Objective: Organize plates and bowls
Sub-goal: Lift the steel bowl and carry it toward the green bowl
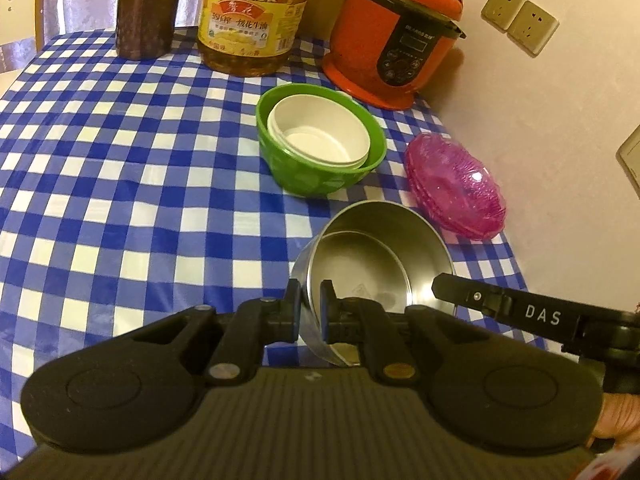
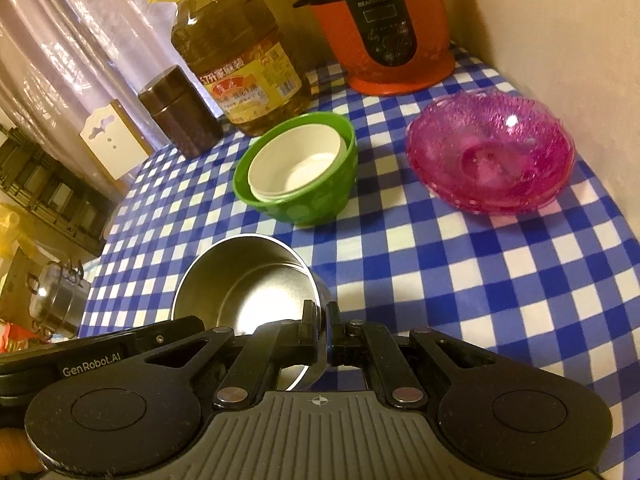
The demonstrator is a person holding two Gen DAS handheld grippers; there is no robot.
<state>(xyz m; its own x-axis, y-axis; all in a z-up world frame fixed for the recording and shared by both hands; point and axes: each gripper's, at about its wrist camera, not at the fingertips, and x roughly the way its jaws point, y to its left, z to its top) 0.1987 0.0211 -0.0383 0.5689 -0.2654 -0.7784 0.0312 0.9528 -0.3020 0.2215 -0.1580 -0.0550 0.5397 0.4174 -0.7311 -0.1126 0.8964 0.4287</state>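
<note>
Two nested steel bowls point(image 1: 384, 240) point(image 2: 240, 272) are held at the near side of the blue-checked tablecloth point(image 1: 120, 160). My left gripper point(image 1: 311, 292) is shut on their left rim, one finger outside and one inside. My right gripper point(image 2: 323, 312) is shut on the opposite rim; its tip point(image 1: 440, 286) reaches in from the right in the left wrist view. The left gripper point(image 2: 192, 326) shows at the lower left of the right wrist view. Beyond stands a green bowl point(image 1: 312, 184) point(image 2: 312, 204) with white bowls point(image 1: 320, 136) point(image 2: 296, 160) nested inside. Stacked pink glass dishes point(image 1: 456, 188) point(image 2: 492, 156) lie to its right.
Along the table's back stand a red pressure cooker point(image 1: 392, 40), a large oil bottle point(image 1: 252, 28) and a brown canister point(image 1: 146, 20). A wall with sockets point(image 1: 520, 20) borders the right side. A steel pot point(image 2: 56, 304) sits beyond the table's left edge.
</note>
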